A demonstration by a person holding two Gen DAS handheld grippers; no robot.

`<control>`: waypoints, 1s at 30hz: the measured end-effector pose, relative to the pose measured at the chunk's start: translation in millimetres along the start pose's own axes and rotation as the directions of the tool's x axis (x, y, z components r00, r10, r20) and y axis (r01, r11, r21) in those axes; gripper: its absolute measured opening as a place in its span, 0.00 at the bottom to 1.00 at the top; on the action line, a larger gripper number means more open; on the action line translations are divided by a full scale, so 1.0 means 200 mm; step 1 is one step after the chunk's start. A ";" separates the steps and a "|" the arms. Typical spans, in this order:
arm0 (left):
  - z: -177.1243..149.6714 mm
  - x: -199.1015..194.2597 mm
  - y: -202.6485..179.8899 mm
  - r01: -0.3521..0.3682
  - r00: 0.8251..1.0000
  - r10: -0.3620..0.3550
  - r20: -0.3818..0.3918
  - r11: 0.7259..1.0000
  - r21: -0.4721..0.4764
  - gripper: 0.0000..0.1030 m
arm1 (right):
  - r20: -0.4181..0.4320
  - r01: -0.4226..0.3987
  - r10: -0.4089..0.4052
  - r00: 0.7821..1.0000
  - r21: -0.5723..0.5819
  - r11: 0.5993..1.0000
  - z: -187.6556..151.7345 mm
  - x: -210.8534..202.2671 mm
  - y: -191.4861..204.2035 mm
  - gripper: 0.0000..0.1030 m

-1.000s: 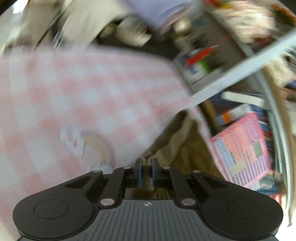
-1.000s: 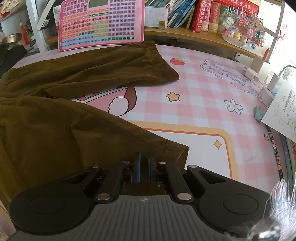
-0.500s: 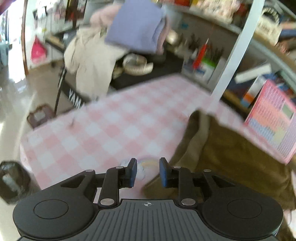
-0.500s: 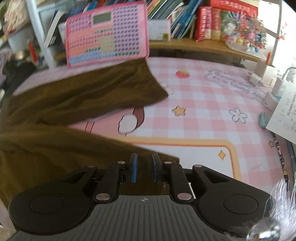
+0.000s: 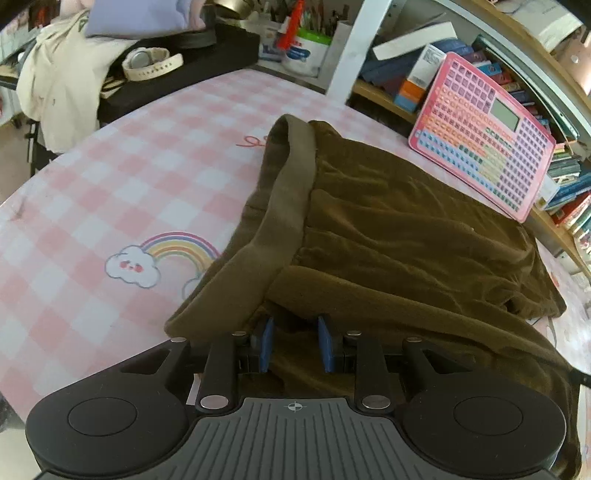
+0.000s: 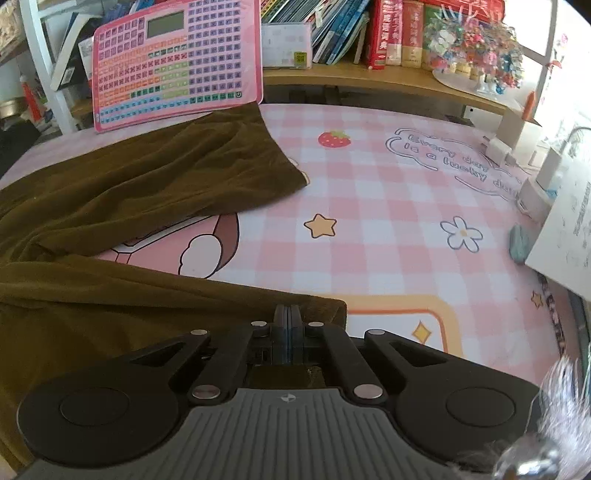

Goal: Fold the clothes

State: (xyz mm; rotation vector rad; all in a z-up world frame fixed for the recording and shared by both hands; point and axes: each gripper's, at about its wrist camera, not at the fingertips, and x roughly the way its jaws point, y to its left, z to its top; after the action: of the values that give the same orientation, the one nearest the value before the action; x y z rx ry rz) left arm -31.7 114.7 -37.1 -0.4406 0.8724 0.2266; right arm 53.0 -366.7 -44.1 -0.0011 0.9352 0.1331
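Note:
Dark olive-brown trousers (image 5: 406, 236) lie spread on a pink checked table cover (image 5: 110, 192). Their waistband (image 5: 284, 206) runs away from me in the left wrist view. My left gripper (image 5: 293, 345) is open, its blue pads either side of the cloth at the near waist corner. In the right wrist view the two legs (image 6: 147, 184) spread apart. My right gripper (image 6: 288, 325) is shut on the hem of the near leg (image 6: 314, 304), at its corner.
A pink keyboard toy (image 6: 177, 62) leans on the shelf behind the trousers. Books (image 6: 369, 29) fill the shelf. Chargers (image 6: 532, 181) and a white paper (image 6: 569, 229) lie at the right edge. A black case with a watch (image 5: 151, 66) stands far left.
My left gripper let go of the waistband, swung round and now sits open at the near waist corner. My right gripper opened briefly and has shut again on the near leg's hem.

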 end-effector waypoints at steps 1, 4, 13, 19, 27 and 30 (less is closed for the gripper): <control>0.01 -0.01 -0.01 0.003 1.000 -0.003 0.007 1.000 0.005 0.29 | -0.004 -0.003 0.003 1.000 -0.009 1.000 0.00 -0.01 0.00 0.01; 0.02 -0.05 -0.03 0.011 1.000 -0.012 0.028 1.000 0.020 0.29 | 0.016 -0.004 0.004 1.000 -0.011 1.000 -0.03 -0.09 0.00 0.05; 0.20 0.10 -0.03 0.079 0.996 -0.081 0.031 0.994 0.075 0.29 | 0.010 0.000 0.000 1.000 0.027 1.000 -0.32 -0.37 0.10 0.05; 0.30 0.25 0.00 0.151 0.989 -0.151 -0.004 0.987 0.058 0.29 | -0.035 0.063 -0.061 0.998 0.070 0.996 -0.43 -0.38 0.13 0.05; 0.33 0.17 0.06 0.164 0.986 -0.164 0.010 0.985 0.052 0.35 | -0.002 0.123 -0.124 0.992 0.108 0.987 -0.43 -0.37 0.16 0.14; 0.29 0.05 0.14 0.162 0.986 -0.164 0.034 0.985 0.055 0.38 | 0.017 0.151 -0.155 0.988 0.125 0.980 -0.44 -0.39 0.19 0.18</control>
State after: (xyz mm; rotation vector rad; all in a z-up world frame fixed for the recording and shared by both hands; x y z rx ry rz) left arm 3.8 165.9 -20.7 -0.4550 0.7981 0.0617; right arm -66.7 -343.4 -31.9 0.0433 0.9119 -0.0676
